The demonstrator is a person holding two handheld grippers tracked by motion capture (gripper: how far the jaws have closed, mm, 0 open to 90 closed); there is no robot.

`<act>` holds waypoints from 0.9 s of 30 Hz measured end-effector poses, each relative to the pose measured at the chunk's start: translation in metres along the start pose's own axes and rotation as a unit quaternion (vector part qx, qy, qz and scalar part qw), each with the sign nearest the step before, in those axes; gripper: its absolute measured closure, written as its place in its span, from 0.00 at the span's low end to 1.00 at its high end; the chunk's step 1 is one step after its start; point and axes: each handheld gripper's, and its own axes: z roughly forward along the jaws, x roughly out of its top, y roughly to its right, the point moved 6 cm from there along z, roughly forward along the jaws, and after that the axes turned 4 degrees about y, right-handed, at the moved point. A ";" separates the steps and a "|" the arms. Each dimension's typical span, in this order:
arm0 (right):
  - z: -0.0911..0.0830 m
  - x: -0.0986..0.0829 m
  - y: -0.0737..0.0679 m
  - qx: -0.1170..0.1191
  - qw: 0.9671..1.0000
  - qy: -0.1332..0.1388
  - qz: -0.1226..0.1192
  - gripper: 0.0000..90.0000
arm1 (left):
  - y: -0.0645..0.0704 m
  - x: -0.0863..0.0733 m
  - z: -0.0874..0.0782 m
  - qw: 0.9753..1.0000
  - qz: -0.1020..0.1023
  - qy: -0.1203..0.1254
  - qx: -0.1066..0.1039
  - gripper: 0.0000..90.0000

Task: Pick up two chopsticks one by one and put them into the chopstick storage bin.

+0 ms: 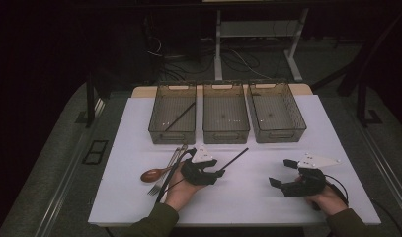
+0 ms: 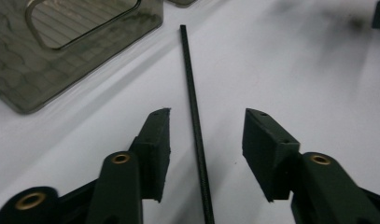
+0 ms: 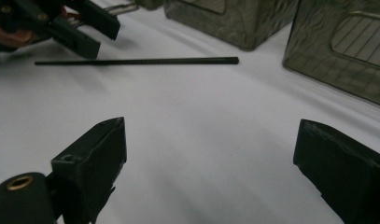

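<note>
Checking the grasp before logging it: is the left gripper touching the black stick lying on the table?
Apart. The left gripper view shows the black stick between the left gripper's open jaws, white table visible either side.

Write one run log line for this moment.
left tool: open, straddling thin black stick on white table | right tool: open, holding nothing

A thin black chopstick [image 2: 193, 109] lies flat on the white counter [image 1: 267, 192], between my left jaws without touching either pad, its far tip pointing toward one o'clock. A second black chopstick [image 1: 179, 117] rests slanted inside the left smoked bin [image 1: 173, 113]. At nine o'clock of my left hand lie a wooden spoon [image 1: 153, 174] and a fork [image 1: 164, 177].
</note>
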 end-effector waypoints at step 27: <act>0.003 -0.005 -0.002 0.010 0.999 -0.045 -0.007 0.10 | -0.004 -0.010 0.011 1.000 -0.006 -0.027 0.011 0.94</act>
